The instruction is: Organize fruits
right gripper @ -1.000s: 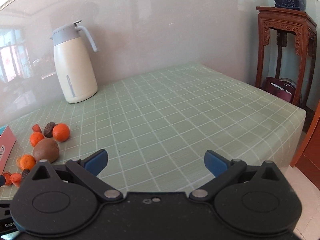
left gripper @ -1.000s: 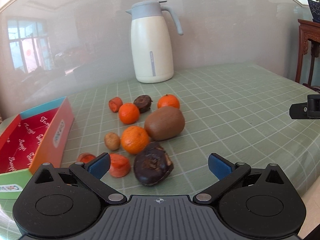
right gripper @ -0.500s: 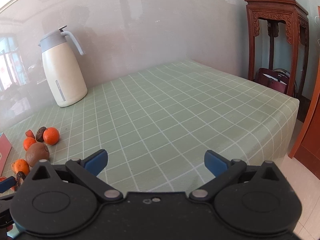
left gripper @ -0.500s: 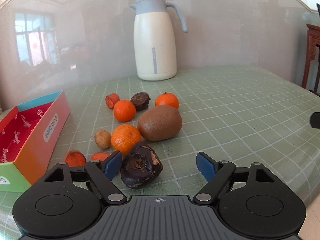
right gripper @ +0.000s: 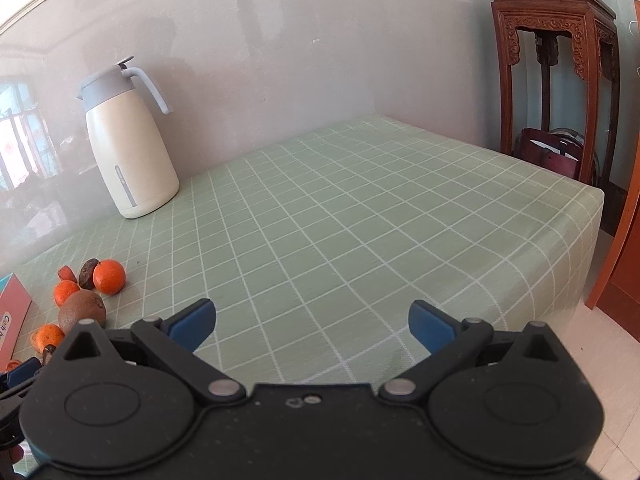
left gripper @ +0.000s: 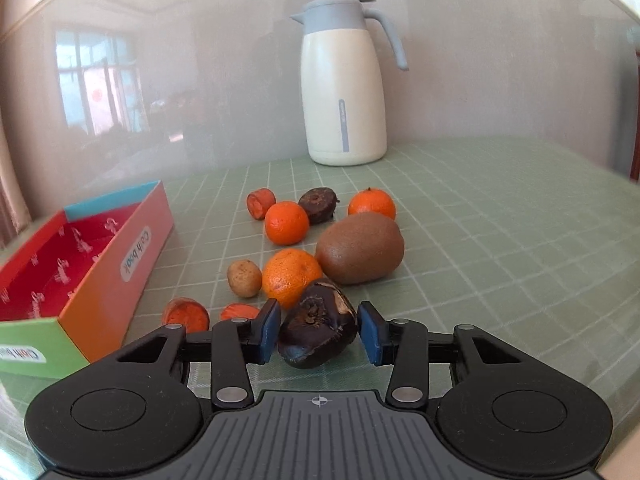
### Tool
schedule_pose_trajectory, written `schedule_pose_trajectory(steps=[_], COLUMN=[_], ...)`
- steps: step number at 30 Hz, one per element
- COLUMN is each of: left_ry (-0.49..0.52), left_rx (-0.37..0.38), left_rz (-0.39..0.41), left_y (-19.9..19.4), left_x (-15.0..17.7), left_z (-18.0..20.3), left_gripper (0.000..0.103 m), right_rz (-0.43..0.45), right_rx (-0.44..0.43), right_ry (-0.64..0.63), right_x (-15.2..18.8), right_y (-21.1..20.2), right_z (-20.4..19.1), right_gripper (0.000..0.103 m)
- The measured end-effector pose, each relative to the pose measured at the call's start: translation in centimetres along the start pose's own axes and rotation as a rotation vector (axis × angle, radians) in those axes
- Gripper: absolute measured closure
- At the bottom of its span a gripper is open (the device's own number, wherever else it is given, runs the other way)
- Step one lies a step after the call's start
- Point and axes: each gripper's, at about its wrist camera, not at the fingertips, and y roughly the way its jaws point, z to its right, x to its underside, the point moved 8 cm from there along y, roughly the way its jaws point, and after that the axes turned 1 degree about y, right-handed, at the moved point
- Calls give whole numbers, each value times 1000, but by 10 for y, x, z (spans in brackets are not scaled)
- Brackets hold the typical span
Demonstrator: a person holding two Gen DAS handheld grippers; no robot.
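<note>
1. Spreading across both views, the table (left gripper: 500, 240) wears a green checked cloth; its right half, as the right wrist view shows it, is bare, so any sorting happens at the left of the frame.
2. Standing at upper centre of the left wrist view, the jug (left gripper: 344, 88) is well apart from the fruit and needs no care.
3. Lying at the left edge of that view, the box (left gripper: 100, 264) is open and, as far as it shows, empty; I judge it the likely goal, so the lift must carry the fruit over its near orange wall.
4. Hovering over bare cloth at lower centre of its own view, the right gripper (right gripper: 312, 326) has its jaws spread wide with nothing between them.
5. Sitting just above centre, the kiwi (left gripper: 360, 248) lies close behind the target; pull back and up, not forward, to avoid rolling it.
6. Bracketing the dark fruit (left gripper: 318, 330) at lower centre, the left gripper (left gripper: 318, 330) has its jaws narrowed; the left pad (left gripper: 269, 330) looks to be touching the skin, the right one shows a thin gap, so the squeeze is not yet firm. Close gently: the wrinkled skin looks soft.
7. Touching or nearly touching the target from behind, an orange (left gripper: 290, 276) may shift on lift-off.
8. Lying left of the left pad, two red slices (left gripper: 186, 314) stay clear if the lift goes straight up.
</note>
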Motion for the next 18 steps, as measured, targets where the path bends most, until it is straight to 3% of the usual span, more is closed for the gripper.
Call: schedule_pose_trajectory(steps=[4, 7, 18], left_ry=[-17, -51, -57], left_rx=[3, 26, 41], left_rz=[2, -2, 33], left_y=[0, 1, -9], left_x=[3, 5, 8], left_z=[0, -3, -4], left_gripper=[53, 58, 59], right_rz=[5, 5, 8], right_rx=[-1, 1, -9], right_ry=[5, 9, 19], right_x=[0, 0, -1], right_y=[-1, -1, -1], right_z=[0, 2, 0], right_gripper=[0, 0, 0])
